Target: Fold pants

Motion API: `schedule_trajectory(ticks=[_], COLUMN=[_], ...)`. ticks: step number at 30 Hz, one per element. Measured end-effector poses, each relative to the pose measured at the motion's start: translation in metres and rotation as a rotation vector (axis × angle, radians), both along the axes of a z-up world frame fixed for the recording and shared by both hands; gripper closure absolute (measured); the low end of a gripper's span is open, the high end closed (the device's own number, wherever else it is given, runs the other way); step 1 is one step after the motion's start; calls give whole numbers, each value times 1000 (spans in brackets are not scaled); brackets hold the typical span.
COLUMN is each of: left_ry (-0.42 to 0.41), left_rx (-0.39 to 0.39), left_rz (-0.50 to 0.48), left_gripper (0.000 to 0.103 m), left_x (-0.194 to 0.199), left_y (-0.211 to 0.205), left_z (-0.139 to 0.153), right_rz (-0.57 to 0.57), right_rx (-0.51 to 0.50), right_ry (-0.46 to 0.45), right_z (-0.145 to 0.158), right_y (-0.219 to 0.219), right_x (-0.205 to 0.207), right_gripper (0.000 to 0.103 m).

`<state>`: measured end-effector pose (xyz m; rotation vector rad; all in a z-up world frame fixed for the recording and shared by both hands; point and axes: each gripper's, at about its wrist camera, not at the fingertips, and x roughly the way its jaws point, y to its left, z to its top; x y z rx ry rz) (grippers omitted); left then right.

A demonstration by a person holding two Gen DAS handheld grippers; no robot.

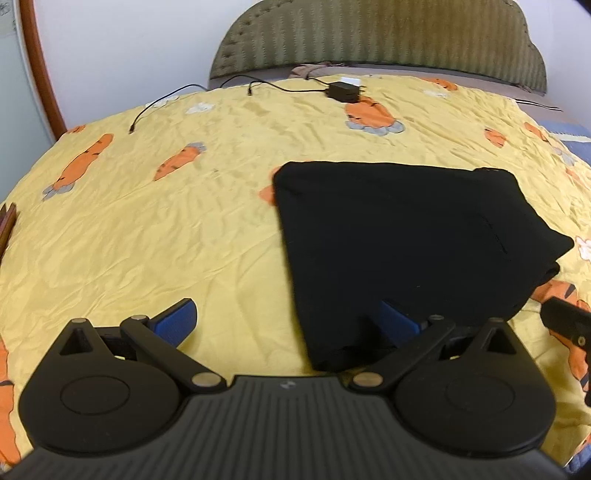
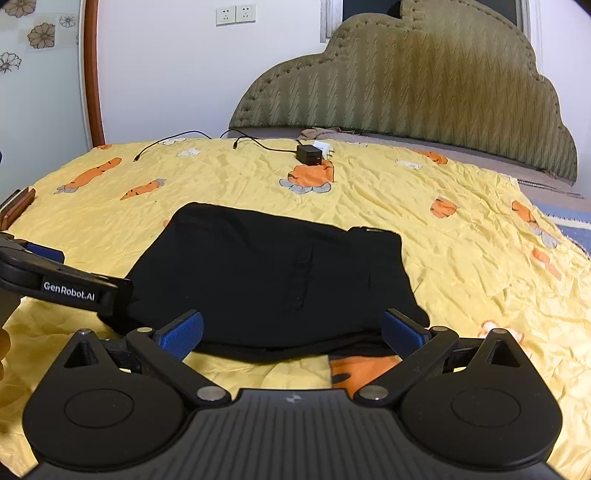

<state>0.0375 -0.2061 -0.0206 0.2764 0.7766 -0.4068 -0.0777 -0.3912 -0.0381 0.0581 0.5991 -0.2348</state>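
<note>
The left hand-held gripper (image 1: 288, 321) hovers with its blue-padded fingers (image 1: 177, 321) spread wide and nothing between them; its right pad sits over the near left corner of the folded black pants (image 1: 406, 236), while its left pad is over bare sheet beside them. The right hand-held gripper (image 2: 291, 328) is likewise spread wide and empty, its two blue pads straddling the near edge of the pants, whether touching the cloth I cannot tell. In the right wrist view the left hand-held gripper shows at the pants' left edge, side on, with white lettering on its black arm.

The pants lie folded into a compact, roughly square bundle, flat on the bed, with layered edges visible along the near side and a stitched seam line running across the top layer. They rest on a wrinkled yellow bedsheet (image 2: 443, 266) printed with orange carrots. Beyond the pants, toward the headboard, a black power adapter (image 2: 308, 153) sits on the sheet, with a thin black cable (image 2: 184, 138) trailing off to the left of it. Behind that rises the olive padded headboard (image 2: 424, 81), and on the white wall to its left are two wall sockets (image 2: 236, 14).
</note>
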Motion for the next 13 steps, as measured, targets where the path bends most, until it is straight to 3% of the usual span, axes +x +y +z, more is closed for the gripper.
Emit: schedule_trajectory(ticks=[8,13], left_ry=[-12,-69], left_rx=[4,15], left_rz=[46,101], left_gripper=[0,0], left_x=[-1,-4], left_y=[26,51], left_z=[3,7], right_rz=[27,76], right_rx=[23,9], right_ry=[-4,2], right_z=[1,1], right_y=[25,47], right_x=[-5,-1], right_gripper=[0,0])
